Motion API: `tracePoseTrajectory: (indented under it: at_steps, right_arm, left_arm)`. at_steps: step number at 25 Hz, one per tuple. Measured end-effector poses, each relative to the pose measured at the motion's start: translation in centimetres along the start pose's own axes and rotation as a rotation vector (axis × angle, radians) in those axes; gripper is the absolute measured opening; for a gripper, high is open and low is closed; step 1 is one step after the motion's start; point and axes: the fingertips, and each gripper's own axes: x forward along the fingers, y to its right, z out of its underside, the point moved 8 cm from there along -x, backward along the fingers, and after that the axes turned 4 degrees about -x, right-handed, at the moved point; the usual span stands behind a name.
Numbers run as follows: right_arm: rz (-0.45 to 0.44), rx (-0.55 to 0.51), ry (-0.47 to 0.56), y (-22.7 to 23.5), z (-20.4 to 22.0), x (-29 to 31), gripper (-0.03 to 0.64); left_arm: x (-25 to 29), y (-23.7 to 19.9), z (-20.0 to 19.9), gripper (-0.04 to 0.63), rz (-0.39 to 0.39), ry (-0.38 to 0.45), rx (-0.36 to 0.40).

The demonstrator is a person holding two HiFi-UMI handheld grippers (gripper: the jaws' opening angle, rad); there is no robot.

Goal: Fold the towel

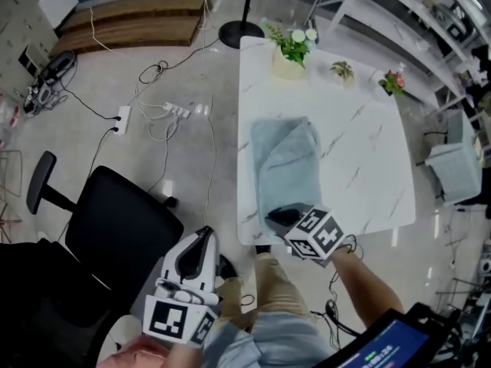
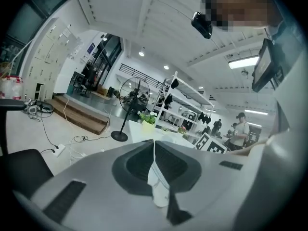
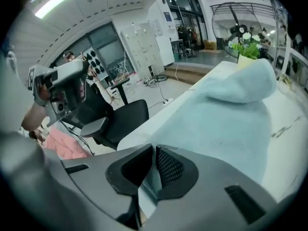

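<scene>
A light blue towel (image 1: 288, 167) lies folded into a long strip on the white marble table (image 1: 360, 152), with a raised fold at its far end. My right gripper (image 1: 278, 217) is over the towel's near end, at the table's front edge. Its jaws are together and I see no cloth between them. In the right gripper view the towel (image 3: 226, 119) spreads out just past the right gripper (image 3: 154, 149). My left gripper (image 1: 205, 232) is shut and empty, held off the table's left side above the floor. The left gripper (image 2: 154, 141) points toward the room.
A black office chair (image 1: 115, 228) stands left of the table. Potted plants (image 1: 290, 52) line the table's far edge. Cables and a power strip (image 1: 176, 110) lie on the floor. A fan base (image 1: 240, 31) stands behind the table, and a grey seat (image 1: 453, 167) to its right.
</scene>
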Motion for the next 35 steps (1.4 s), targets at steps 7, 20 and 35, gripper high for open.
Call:
tracePoseTrajectory:
  at_steps: [7, 20, 35]
  right_arm:
    - [0.12, -0.055, 0.162, 5.6, -4.8, -10.0, 0.066]
    - [-0.389, 0.257, 0.082, 19.4, -3.3, -7.3, 0.314]
    - [-0.488, -0.095, 0.061, 18.8, -14.4, 3.5, 0.265]
  left_arm:
    - [3.7, 4.2, 0.9, 0.014, 0.13, -0.049, 0.005]
    - [16.1, 10.0, 6.7, 0.014, 0.283, -0.299, -0.052]
    - [17.9, 8.8, 10.1, 0.014, 0.192, -0.319, -0.175]
